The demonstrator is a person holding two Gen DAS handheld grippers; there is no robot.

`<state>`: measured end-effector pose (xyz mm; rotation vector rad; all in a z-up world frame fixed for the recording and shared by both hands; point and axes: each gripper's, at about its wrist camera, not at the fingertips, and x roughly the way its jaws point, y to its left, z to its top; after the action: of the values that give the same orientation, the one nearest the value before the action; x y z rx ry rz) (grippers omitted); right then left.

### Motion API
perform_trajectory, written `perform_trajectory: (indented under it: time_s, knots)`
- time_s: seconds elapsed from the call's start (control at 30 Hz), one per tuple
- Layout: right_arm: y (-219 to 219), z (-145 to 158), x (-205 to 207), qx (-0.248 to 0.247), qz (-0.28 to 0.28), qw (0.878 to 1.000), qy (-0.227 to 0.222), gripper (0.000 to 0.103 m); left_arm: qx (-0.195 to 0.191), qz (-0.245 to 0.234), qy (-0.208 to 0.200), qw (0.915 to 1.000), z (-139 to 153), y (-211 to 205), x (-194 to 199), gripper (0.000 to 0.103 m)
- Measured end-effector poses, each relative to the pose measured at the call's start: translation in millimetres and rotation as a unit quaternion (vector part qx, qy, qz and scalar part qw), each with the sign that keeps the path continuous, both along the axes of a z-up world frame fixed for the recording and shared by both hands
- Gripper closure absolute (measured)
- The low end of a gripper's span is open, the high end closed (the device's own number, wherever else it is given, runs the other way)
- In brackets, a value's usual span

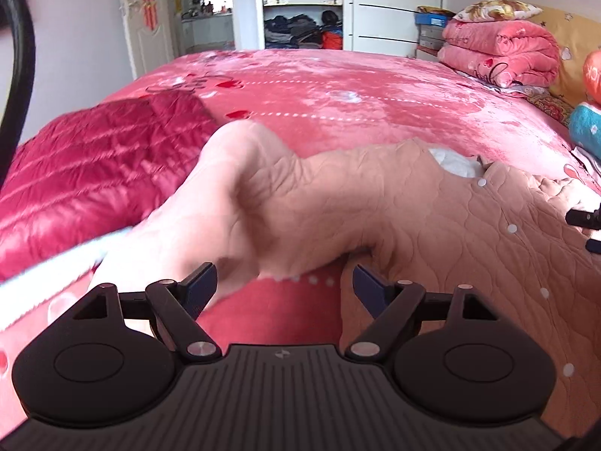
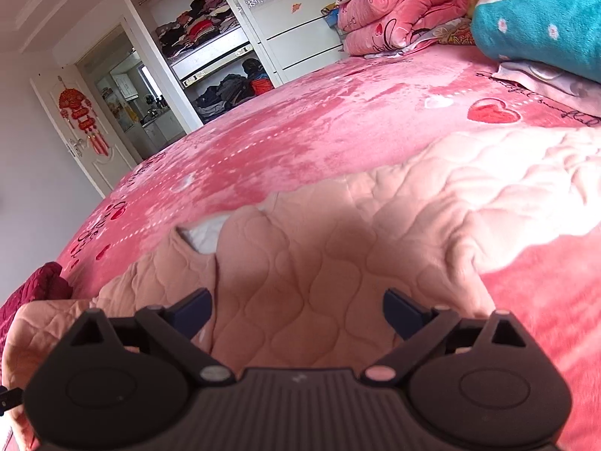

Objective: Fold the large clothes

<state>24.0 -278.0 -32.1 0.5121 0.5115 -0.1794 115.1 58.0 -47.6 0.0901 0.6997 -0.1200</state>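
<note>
A peach quilted garment (image 1: 432,225) with white buttons lies spread on the pink bedspread (image 1: 338,86). Its white-lined collar (image 1: 452,161) faces the far side. One sleeve (image 1: 240,195) bulges up in a loose fold toward the left. My left gripper (image 1: 284,276) hovers open over the gap between that sleeve and the garment's body, with nothing between its fingers. In the right wrist view the same garment (image 2: 338,248) fills the foreground. There my right gripper (image 2: 297,300) stands open just above the quilted body, holding nothing.
A dark red quilted jacket (image 1: 94,173) lies on the bed to the left of the peach garment. Folded pink blankets (image 1: 499,52) and a teal pillow (image 2: 541,26) are stacked at the headboard end. An open wardrobe (image 1: 302,18) and a door (image 2: 80,120) stand beyond the bed.
</note>
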Motion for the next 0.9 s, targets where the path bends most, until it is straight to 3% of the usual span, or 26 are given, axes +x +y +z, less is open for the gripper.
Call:
perform_trajectory:
  time_s: [0.33, 0.6, 0.9]
  knots:
    - [71.0, 12.8, -71.4, -0.068, 0.056, 0.996, 0.009, 0.003, -0.027, 0.071, -0.013, 0.997, 31.8, 36.5, -52.0, 0.0]
    - [104.4, 14.8, -126.8, -0.131, 0.079, 0.988, 0.028, 0.001, -0.072, 0.114, -0.015, 0.9907, 42.2, 80.9, -98.5, 0.0]
    - [141.8, 28.1, -167.0, -0.202, 0.101, 0.974, 0.029, 0.001, -0.146, 0.169, -0.001, 0.9749, 50.4, 124.1, -106.6, 0.0]
